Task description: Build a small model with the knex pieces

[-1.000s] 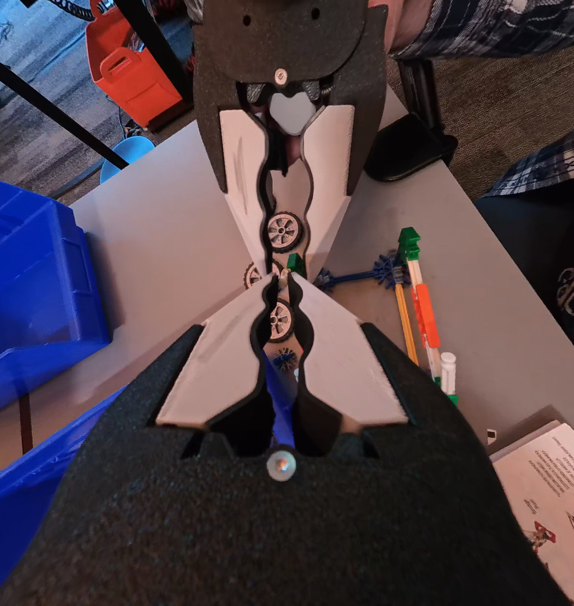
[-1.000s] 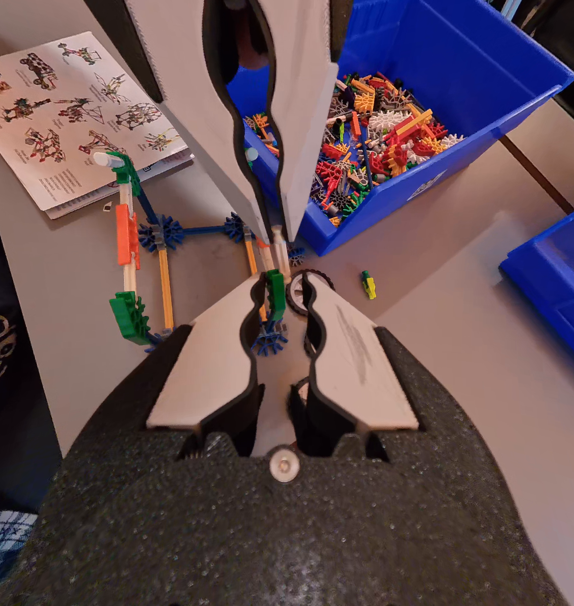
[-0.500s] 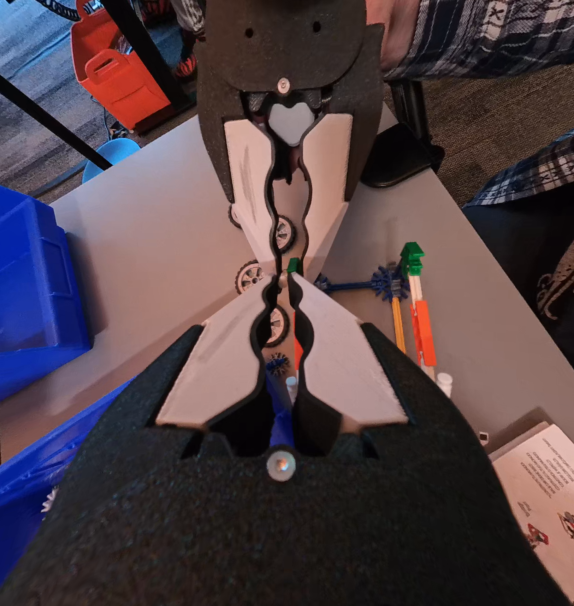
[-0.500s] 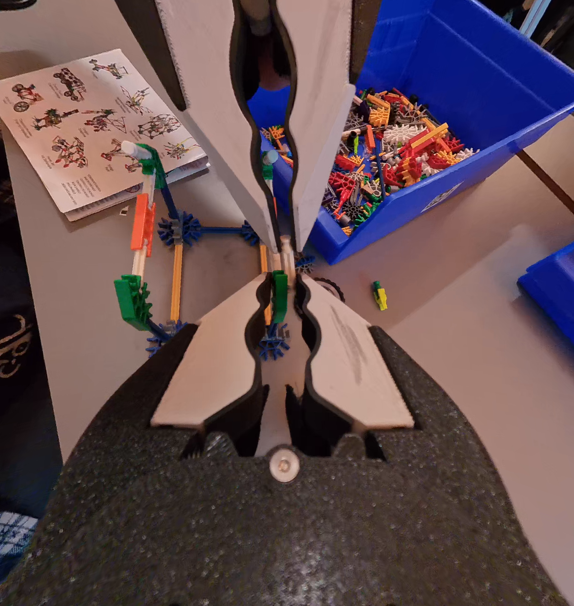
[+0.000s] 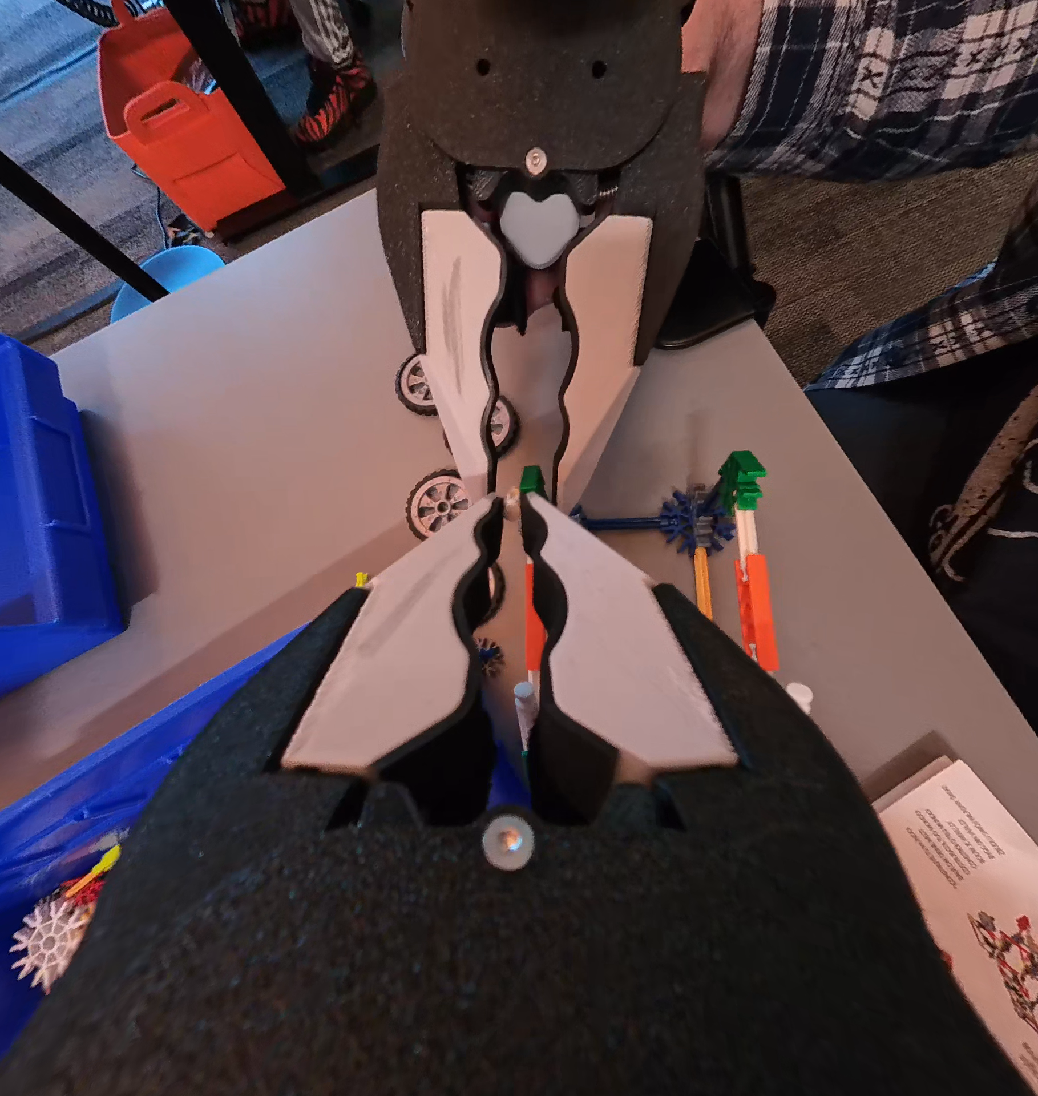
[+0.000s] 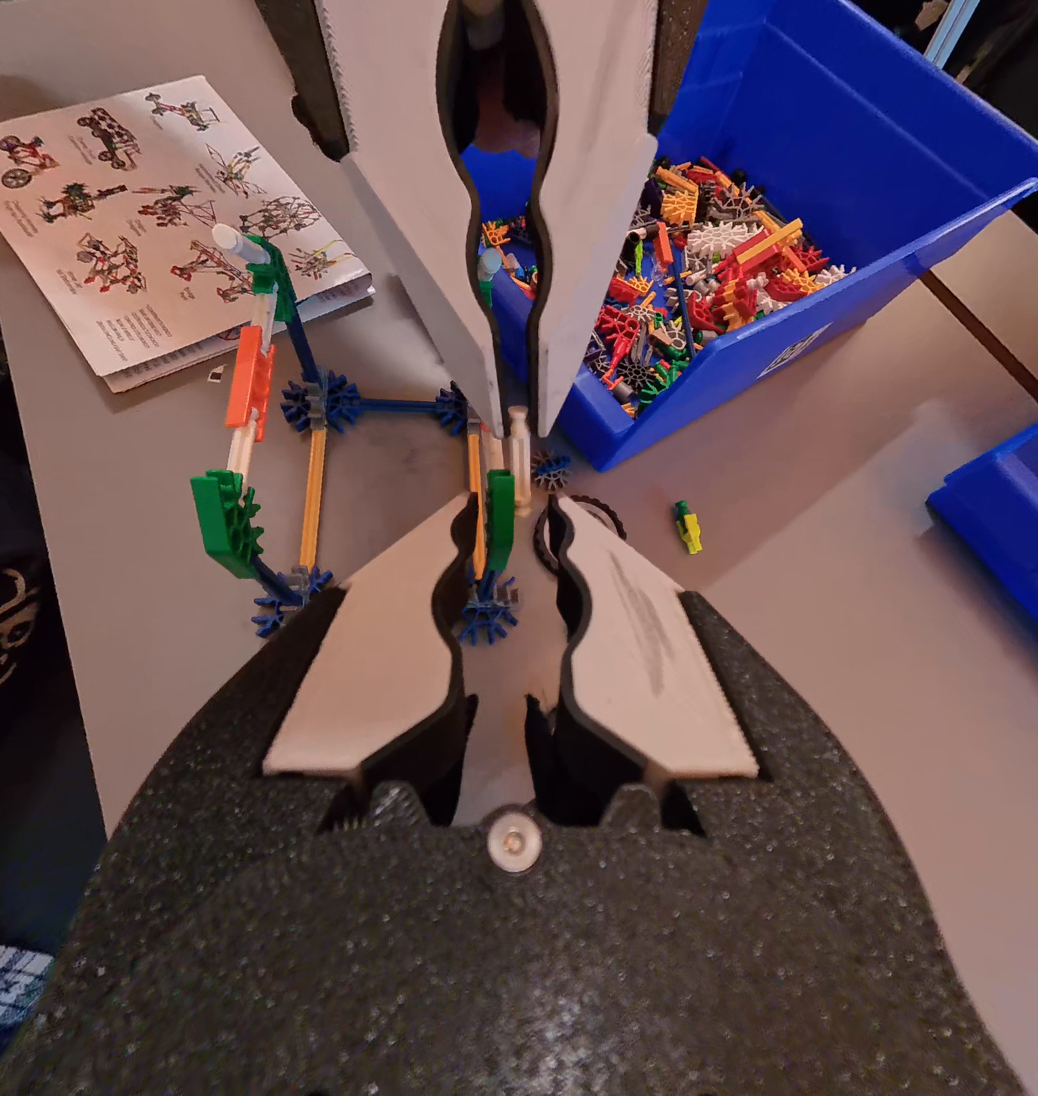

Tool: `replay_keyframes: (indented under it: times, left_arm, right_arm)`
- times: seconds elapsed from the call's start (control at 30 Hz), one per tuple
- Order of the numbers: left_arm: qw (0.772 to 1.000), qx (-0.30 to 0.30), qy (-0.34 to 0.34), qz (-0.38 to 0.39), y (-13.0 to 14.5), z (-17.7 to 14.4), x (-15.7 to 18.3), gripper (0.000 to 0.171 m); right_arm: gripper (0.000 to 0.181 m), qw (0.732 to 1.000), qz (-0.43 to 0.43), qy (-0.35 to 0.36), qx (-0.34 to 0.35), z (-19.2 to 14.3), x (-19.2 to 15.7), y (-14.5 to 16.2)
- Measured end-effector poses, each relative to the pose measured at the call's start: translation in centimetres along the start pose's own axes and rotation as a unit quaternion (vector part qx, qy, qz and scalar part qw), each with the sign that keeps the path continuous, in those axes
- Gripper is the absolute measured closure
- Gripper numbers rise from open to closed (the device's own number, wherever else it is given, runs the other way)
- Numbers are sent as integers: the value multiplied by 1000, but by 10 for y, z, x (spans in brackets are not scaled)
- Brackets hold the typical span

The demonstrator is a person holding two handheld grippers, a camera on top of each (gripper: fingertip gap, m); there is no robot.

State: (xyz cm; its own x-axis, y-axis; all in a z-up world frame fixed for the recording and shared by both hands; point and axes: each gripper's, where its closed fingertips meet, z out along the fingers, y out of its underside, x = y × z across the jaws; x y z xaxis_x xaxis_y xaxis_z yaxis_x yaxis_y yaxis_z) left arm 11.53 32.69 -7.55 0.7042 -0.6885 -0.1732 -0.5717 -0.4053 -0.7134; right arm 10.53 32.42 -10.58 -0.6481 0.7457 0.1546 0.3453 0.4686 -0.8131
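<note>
I had the white rod pinched at its far end by my left gripper, above the rod-and-connector frame on the grey tabletop. My right gripper stood apart around the green connector. Beside sat a blue bin.

A grey table stands on brownish carpet, an orange bin beyond it.

Light: dim, warm indoor, soft | Shadows: diffuse, beside the blue bin at centre right | Glare: none | Distortion: strong wide-angle bowing at frame edges | Focus: centre sharp; lower foreground soft, grainy
</note>
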Motion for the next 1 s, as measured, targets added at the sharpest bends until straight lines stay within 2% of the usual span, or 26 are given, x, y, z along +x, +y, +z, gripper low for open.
replay_keyframes:
  times: [0.67,1.0]
  left_arm:
    - [1000,7,7,-16,4,-8,-2,168]
    - [1000,2,15,-12,5,-2,2,168]
  right_arm:
    - [159,1000,4,-8,5,3,-1,0]
    - [162,1000,2,-11,5,6,-2,0]
